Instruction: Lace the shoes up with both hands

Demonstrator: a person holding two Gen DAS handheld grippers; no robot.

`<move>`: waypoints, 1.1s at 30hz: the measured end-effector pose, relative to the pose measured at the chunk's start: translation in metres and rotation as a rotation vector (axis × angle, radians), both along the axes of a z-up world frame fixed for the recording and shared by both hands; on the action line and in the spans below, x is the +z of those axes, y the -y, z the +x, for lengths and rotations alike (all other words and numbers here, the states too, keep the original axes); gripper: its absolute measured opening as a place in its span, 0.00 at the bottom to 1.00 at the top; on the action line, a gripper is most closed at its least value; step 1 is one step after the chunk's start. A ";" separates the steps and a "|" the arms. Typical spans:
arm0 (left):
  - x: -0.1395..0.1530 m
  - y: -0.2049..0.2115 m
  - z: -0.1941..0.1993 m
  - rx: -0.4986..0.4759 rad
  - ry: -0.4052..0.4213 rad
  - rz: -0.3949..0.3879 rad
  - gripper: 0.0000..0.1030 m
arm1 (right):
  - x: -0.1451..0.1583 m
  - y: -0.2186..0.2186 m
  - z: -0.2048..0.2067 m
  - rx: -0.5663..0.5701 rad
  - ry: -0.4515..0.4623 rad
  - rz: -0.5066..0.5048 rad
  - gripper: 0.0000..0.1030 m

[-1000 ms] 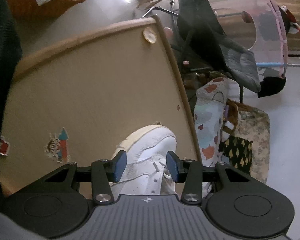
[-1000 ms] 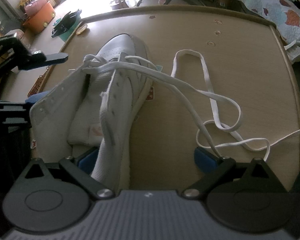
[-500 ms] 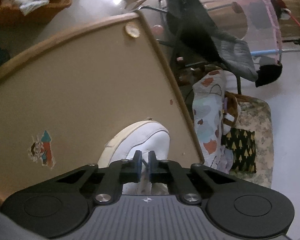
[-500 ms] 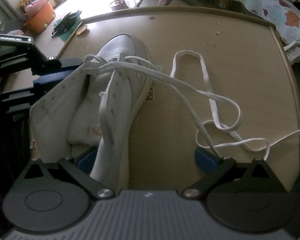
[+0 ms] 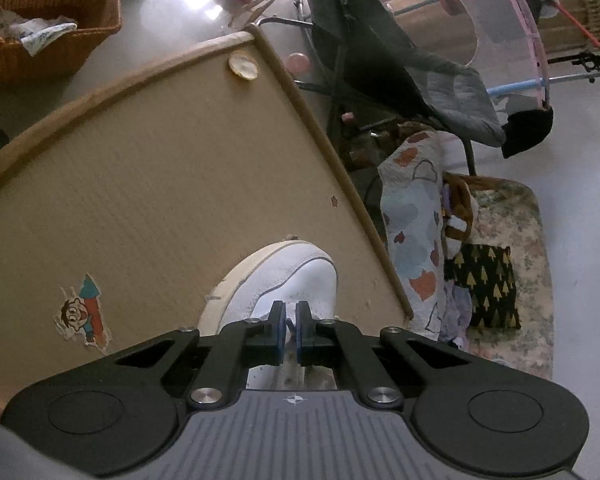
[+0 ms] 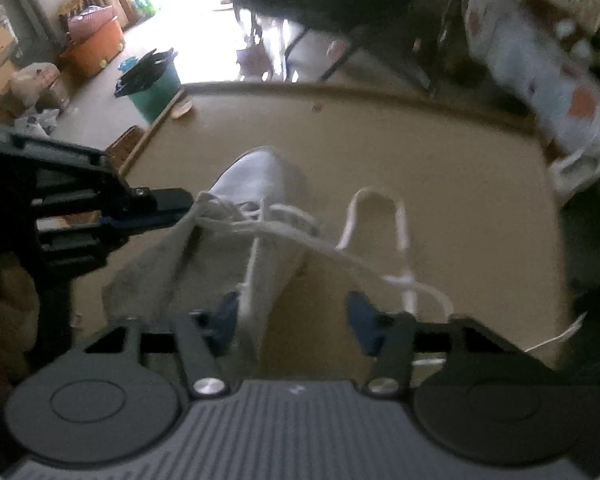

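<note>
- White leather shoe (image 5: 288,280) lies on the tan counter (image 5: 148,184), its toe pointing toward the counter's far edge.
- Left tongs (image 5: 291,326) are pinched nearly closed over the shoe's upper; the right wrist view shows them (image 6: 180,210) gripping the shoe's side flap beside the eyelets.
- Right tongs (image 6: 294,312) hover above the shoe's heel end, their jaws closing; the other side flap stands between them, near the left pad, not yet pressed.
- White lace (image 6: 380,240) runs from the shoe's eyelets and loops loosely over the counter to the shoe's right.
- A cartoon sticker (image 5: 82,312) sits on the counter, left of the shoe.
</note>
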State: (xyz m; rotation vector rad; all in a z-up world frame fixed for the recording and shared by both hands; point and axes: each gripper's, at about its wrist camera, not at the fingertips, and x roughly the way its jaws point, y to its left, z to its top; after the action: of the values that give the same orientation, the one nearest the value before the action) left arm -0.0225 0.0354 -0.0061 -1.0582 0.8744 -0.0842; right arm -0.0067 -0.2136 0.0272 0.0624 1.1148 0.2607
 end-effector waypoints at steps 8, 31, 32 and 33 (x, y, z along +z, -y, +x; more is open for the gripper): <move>-0.002 0.000 -0.002 -0.008 0.017 -0.002 0.05 | -0.004 -0.037 0.023 0.086 -0.024 -0.125 0.29; 0.013 -0.005 -0.012 -0.004 0.054 0.116 0.00 | -0.008 -0.040 0.000 0.048 0.043 -0.191 0.30; 0.015 -0.005 -0.012 -0.003 0.054 0.136 0.00 | -0.008 -0.039 -0.001 0.041 0.045 -0.198 0.30; 0.015 -0.007 -0.012 -0.001 0.057 0.142 0.00 | -0.007 -0.038 -0.002 0.033 0.048 -0.211 0.30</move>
State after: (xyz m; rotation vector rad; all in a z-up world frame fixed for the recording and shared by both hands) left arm -0.0343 0.0425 0.0093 -0.9187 0.8172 -0.0522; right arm -0.0089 -0.1761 0.0197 -0.1493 1.0907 0.1724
